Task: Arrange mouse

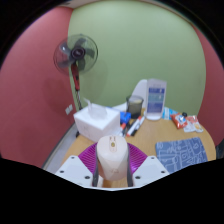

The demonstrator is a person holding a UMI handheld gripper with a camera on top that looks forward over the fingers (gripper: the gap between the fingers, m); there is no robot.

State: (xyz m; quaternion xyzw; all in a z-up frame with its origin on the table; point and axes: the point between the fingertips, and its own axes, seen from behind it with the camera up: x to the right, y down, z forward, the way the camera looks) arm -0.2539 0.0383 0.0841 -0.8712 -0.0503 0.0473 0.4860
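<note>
The claw (112,168) holds a beige computer mouse (112,160) between its two fingers, both purple pads (93,160) pressing against the mouse's sides, so the claw is narrowed onto it. The mouse sits raised above the near edge of the wooden desk (150,135), its rounded back facing the camera.

Beyond the fingers, toward the left side of the desk, stands a white box-shaped container (95,122) with its top open; what lies inside cannot be made out. Just beside it to the right are a dark cup (134,104) and a few small items, including something blue (131,127), too small to name. Farther right stands a clear plastic jar (155,100) with a pale label. Near the far right edge lies a colourful snack packet (186,122). A blue-grey patterned mat (184,152) lies at the near right corner.

Off the desk's left side a standing fan (76,53) rises before a pink wall (30,80), which meets a green wall (150,40).
</note>
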